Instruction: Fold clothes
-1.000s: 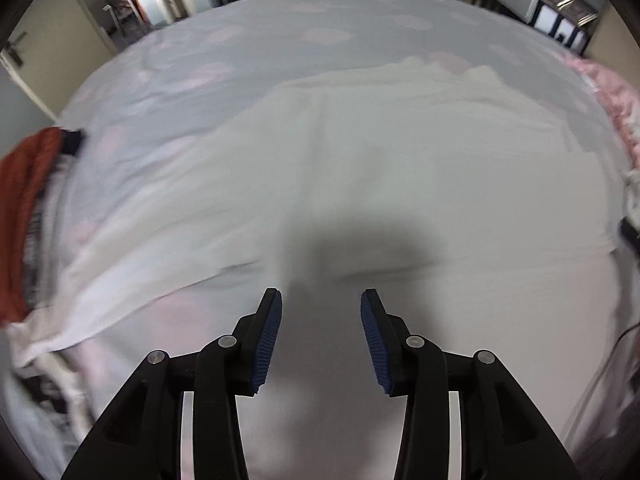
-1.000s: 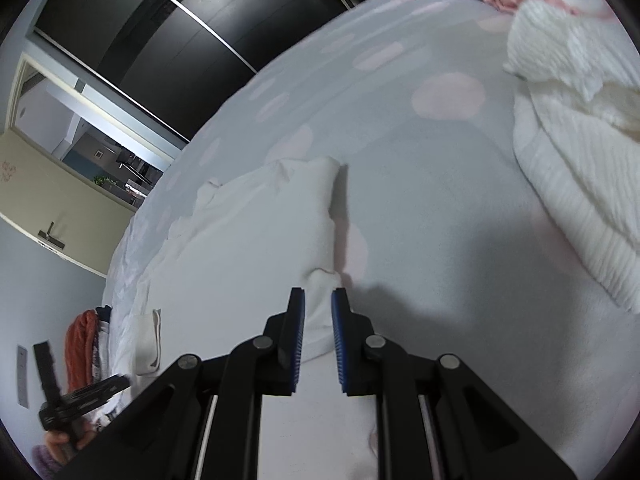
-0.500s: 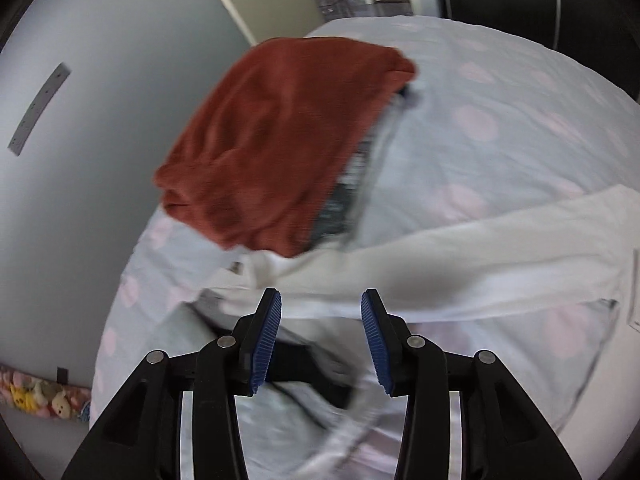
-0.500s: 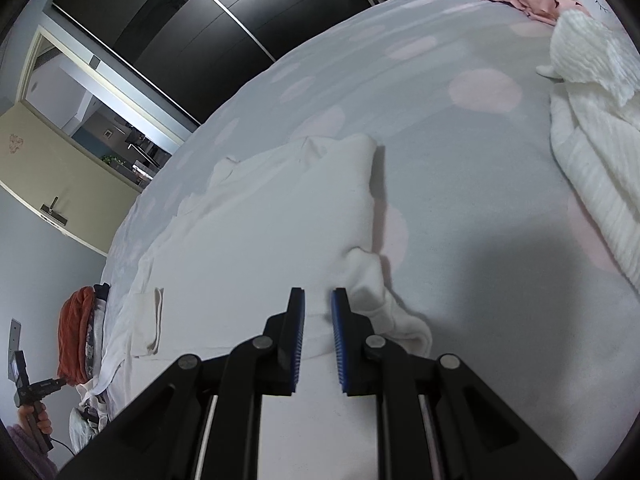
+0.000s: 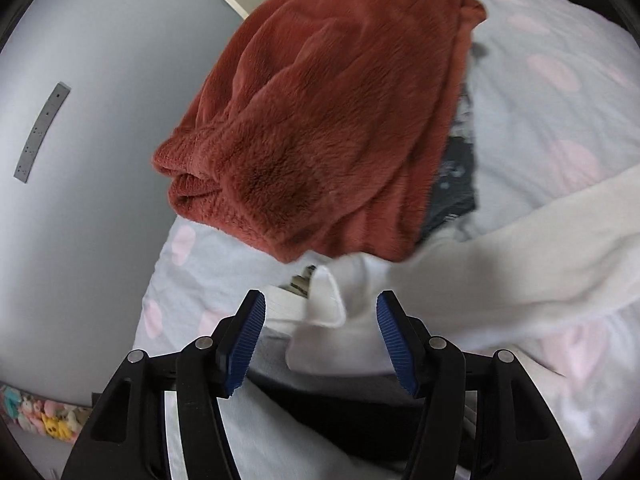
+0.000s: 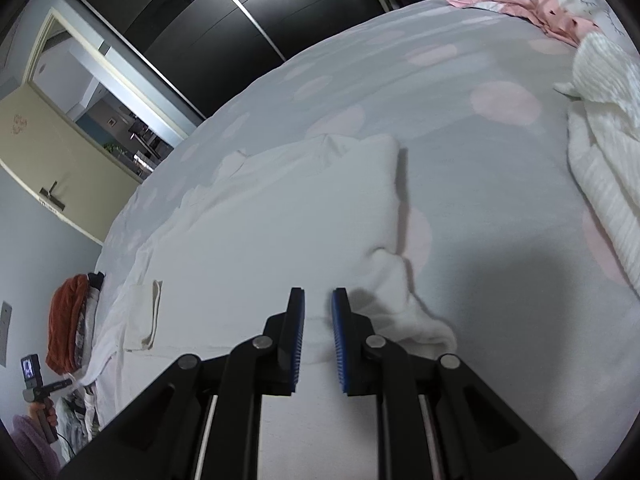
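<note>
White garment [image 6: 280, 240], long-sleeved, is laid flat across the grey bedspread with pink dots [image 6: 460, 92]; one sleeve end is bunched just right of the right gripper's tips, and a small folded white piece [image 6: 142, 314] is seen lying on the garment's left part. In the left wrist view, the other sleeve [image 5: 500, 272] is stretched across the bed towards the pile at its edge, with its cuff [image 5: 326, 300] positioned between the fingers of the left gripper [image 5: 320, 326]; the jaws have just been opening and are held wide, the pads clear of the cuff. The right gripper [image 6: 318, 336] is set low over the garment's near edge, its jaws narrowed to a slim gap with no cloth pinched between them. A rust-red fleece [image 5: 328, 120] is stacked on dark and patterned clothing just beyond the cuff. A white knitted item [image 6: 604, 152] and pink bedding [image 6: 532, 0] are recorded at the bed's far right. A hand [image 6: 42, 412] holding a handle is visible at lower left
</note>
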`<state>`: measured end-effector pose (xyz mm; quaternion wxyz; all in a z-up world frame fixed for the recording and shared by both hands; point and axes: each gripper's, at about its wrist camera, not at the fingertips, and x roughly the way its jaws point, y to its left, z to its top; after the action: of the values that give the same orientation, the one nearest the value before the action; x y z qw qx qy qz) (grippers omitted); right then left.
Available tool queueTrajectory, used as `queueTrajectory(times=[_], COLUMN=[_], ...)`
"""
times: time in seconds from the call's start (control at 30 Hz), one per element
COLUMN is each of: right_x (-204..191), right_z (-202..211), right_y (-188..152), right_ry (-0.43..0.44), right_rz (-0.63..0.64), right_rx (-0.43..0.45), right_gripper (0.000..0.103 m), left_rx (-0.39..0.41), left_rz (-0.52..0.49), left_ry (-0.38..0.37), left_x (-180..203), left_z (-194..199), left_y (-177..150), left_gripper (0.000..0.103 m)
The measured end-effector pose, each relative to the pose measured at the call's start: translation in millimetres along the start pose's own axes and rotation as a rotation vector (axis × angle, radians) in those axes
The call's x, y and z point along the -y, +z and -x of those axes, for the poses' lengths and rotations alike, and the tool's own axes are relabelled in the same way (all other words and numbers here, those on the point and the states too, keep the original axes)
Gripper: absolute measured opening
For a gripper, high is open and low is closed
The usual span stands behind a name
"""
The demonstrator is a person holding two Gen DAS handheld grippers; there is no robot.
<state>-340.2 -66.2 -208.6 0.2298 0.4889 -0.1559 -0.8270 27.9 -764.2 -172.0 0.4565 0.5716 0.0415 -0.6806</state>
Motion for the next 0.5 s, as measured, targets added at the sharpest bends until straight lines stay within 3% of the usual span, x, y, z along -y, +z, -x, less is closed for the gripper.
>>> queueTrajectory(times=[0.23, 0.3, 0.33, 0.4, 0.5], right_x=[-7.7, -7.3, -7.0, -5.9, -3.0], right_z=[-14.4, -14.1, -13.4, -11.0, -6.4], right_y=[-8.1, -7.9, -7.6, -6.6, -4.6], right_ry=[0.0, 0.003, 0.005, 0.005, 0.009], right_rz=[0.034, 0.032, 0.029, 0.023, 0.004], right_rx=[-0.043, -0.041, -0.038, -0.03, -0.021], right_gripper=[0.015, 0.015, 0.015, 0.015, 0.015], left_rx=[-0.003, -0.016, -0.023, -0.021, 0.003], left_rz=[-0.006, -0.015, -0.01, 0.014, 0.024], left_ry=[0.005, 0.018, 0.024, 0.013, -0.004], left_x=[13.0, 17.6, 18.3, 17.4, 19.8], left_z=[-10.0, -10.8, -10.0, -3.9, 16.1], left_y=[8.9, 8.9, 8.7, 8.7, 9.9], left_gripper=[0.057, 0.034, 0.03, 0.01, 0.009])
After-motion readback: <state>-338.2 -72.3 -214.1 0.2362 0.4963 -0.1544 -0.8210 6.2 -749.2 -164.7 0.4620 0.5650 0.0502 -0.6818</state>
